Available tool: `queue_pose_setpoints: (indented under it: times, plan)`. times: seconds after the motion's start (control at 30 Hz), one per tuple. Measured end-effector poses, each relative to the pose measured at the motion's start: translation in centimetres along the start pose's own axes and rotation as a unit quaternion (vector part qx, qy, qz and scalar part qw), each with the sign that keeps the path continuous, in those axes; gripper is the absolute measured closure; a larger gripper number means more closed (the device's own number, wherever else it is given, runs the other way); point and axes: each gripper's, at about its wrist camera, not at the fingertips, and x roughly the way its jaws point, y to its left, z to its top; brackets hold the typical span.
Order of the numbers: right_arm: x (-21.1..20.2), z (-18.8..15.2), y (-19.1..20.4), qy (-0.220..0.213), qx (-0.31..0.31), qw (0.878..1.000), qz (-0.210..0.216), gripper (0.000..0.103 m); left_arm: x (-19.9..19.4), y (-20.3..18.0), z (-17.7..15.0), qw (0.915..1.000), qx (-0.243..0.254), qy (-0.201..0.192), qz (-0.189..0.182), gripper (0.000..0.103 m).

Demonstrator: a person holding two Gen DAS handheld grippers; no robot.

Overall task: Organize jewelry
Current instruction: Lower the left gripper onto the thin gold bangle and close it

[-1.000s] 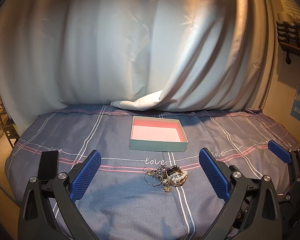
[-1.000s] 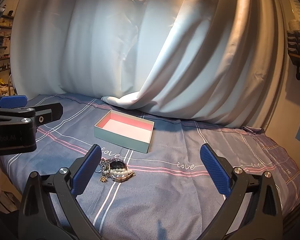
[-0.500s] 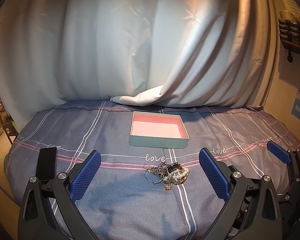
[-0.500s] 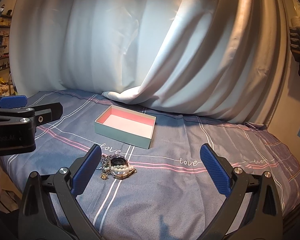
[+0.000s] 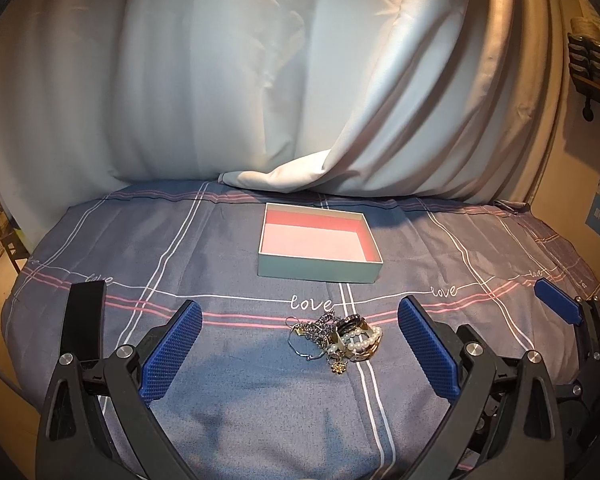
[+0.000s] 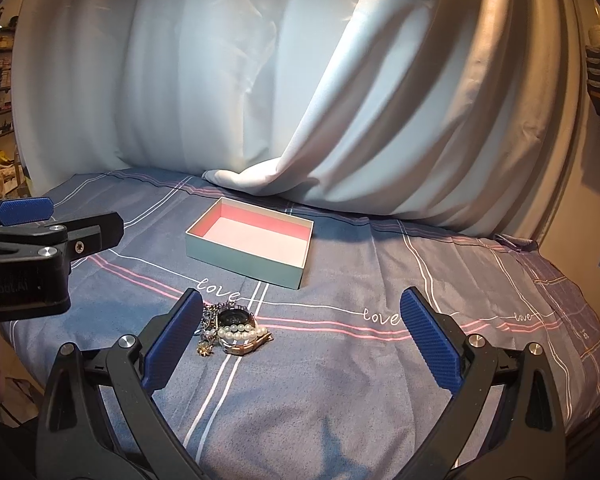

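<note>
A pile of jewelry [image 5: 336,336] lies on the blue-grey cloth: a pearl bracelet, a watch, chains and a small gold charm. It also shows in the right wrist view [image 6: 232,330]. Behind it stands an open teal box [image 5: 319,247] with a pink, empty inside, which the right wrist view shows too [image 6: 252,246]. My left gripper [image 5: 298,352] is open and empty, just before the pile. My right gripper [image 6: 300,340] is open and empty; the pile lies by its left finger [image 6: 172,344]. The left gripper appears at the left of the right wrist view [image 6: 24,210].
A white draped curtain [image 5: 260,80] hangs behind the box, its fold resting on the cloth. The cloth-covered table [image 5: 180,240] drops off at left and front. A wall shelf [image 5: 592,64] is at far right. The right gripper's finger [image 5: 558,306] shows at the right.
Both grippers have risen and tilted a little; the box and jewelry sit slightly lower and closer in both views. Both stay open. The jewelry has not moved.
</note>
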Motion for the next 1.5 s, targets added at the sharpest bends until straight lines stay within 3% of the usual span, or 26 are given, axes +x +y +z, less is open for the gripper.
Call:
queue_pose_setpoints:
  times: [0.13,0.3,0.47,0.63,0.9,1.1,1.2,1.27,1.37,1.4,1.43,1.5]
  plan:
    - [3.1,-0.8,-0.7,0.062,0.014,0.998,0.018,0.006,3.9,1.6,-1.3,0.9945,-0.037,0.096,-0.019,0.006]
    - [7.5,-2.1,-1.2,0.132,0.026,0.988,0.071,0.006,8.6,3.2,-3.4,0.9761,-0.083,0.193,-0.055,0.006]
    - [11.5,-3.0,-1.2,0.184,0.022,0.977,0.108,0.006,12.8,3.1,-3.6,0.9674,-0.054,0.247,-0.021,0.006]
    - [14.7,-3.2,-1.4,0.199,0.005,0.974,0.103,0.006,18.5,3.0,-3.8,0.9581,-0.005,0.285,-0.029,0.006]
    - [17.0,-3.5,-1.3,0.213,0.004,0.971,0.113,0.006,22.0,1.1,-3.4,0.956,0.073,0.283,-0.03,0.006]
    - [17.0,-3.5,-1.7,0.209,0.01,0.971,0.118,0.006,21.2,0.7,-3.1,0.9556,0.069,0.283,-0.047,0.006]
    - [17.3,-3.6,-1.7,0.212,0.007,0.97,0.118,0.006,21.7,-0.1,-3.9,0.9539,0.096,0.282,-0.034,0.006]
    - [17.3,-3.7,-1.7,0.214,0.007,0.97,0.12,0.006,21.7,-0.3,-3.8,0.9565,0.101,0.272,-0.035,0.012]
    - [17.4,-3.6,-1.5,0.213,0.007,0.968,0.13,0.017,21.2,-0.2,-3.3,0.96,0.095,0.258,-0.055,0.039]
    - [17.5,-3.6,-1.4,0.213,0.006,0.968,0.133,0.026,21.1,-0.1,-3.2,0.9602,0.09,0.256,-0.065,0.049]
    - [17.6,-3.6,-1.3,0.214,0.008,0.967,0.137,0.032,21.1,-0.1,-3.1,0.9604,0.085,0.255,-0.073,0.051]
    - [17.8,-3.4,-1.1,0.211,0.015,0.966,0.147,0.033,21.1,0.2,-3.1,0.9614,0.076,0.252,-0.079,0.051]
